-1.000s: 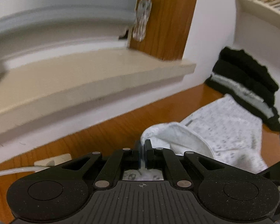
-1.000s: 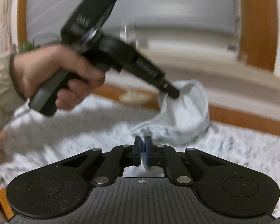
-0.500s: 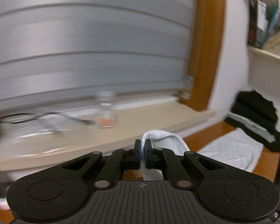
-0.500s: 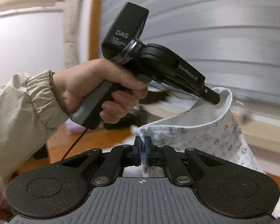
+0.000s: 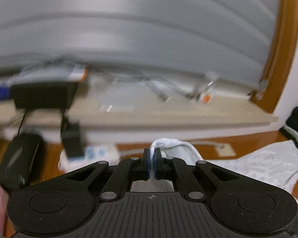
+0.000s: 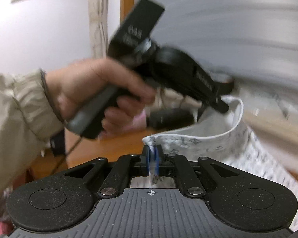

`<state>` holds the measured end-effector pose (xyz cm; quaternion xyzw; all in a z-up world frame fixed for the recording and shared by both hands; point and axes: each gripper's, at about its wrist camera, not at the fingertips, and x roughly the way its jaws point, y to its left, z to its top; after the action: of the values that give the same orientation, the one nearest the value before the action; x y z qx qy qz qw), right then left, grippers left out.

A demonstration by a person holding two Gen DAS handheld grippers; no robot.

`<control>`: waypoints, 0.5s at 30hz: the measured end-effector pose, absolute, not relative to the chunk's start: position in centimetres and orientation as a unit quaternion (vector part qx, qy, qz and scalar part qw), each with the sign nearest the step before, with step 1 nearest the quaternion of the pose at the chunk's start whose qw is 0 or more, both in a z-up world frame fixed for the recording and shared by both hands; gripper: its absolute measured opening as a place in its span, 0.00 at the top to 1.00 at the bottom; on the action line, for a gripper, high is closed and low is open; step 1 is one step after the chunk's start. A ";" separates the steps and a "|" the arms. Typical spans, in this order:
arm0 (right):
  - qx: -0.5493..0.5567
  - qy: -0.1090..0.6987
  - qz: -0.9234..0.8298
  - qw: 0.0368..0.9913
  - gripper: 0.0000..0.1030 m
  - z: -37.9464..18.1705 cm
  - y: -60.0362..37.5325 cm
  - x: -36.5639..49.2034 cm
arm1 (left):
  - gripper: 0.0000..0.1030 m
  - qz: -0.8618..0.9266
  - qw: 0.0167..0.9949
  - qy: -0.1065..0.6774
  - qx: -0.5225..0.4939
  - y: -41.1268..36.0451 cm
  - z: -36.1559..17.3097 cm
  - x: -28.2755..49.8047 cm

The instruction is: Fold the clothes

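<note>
Garment (image 6: 218,140) hangs lifted over the table (image 5: 208,148), hem pinched by both grippers: left (image 5: 152,159) nearly closed on it, right (image 6: 153,158) jaws just easing apart, cloth between.

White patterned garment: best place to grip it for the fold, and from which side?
Grip the banded hem edge of the white patterned garment, coming from the near side along the fabric plane. That rim is thicker and stands up. The left gripper and right gripper already pinch it there, spaced apart.
</note>
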<state>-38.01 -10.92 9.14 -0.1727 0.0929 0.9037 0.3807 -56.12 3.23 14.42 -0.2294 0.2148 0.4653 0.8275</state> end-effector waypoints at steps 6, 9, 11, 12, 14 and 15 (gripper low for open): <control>-0.215 0.123 0.896 0.370 0.61 6.1 -11.2 -36.7 | 0.77 0.504 0.790 0.236 -0.259 3.5 10.1 -59.1; -0.218 0.128 0.889 0.382 0.61 6.3 -11.3 -35.4 | 0.68 0.523 0.780 0.231 -0.257 3.2 9.9 -60.0; -0.226 0.129 0.883 0.390 0.61 6.2 -11.2 -34.4 | 0.61 0.535 0.776 0.219 -0.251 2.7 10.3 -60.3; -0.232 0.129 0.880 0.394 0.61 6.0 -11.0 -33.9 | 0.61 0.534 0.779 0.212 -0.251 2.4 10.4 -60.3; -0.239 0.129 0.875 0.401 0.61 5.5 -10.8 -33.0 | 0.61 0.523 0.789 0.206 -0.249 1.6 10.4 -60.0; -0.241 0.127 0.874 0.402 0.61 5.3 -10.6 -32.7 | 0.61 0.515 0.794 0.211 -0.246 1.1 10.1 -59.4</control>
<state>-32.69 -10.58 5.29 -0.2412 0.1270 0.8740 0.4023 -59.43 1.09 10.13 -0.2460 0.2114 0.5146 0.7937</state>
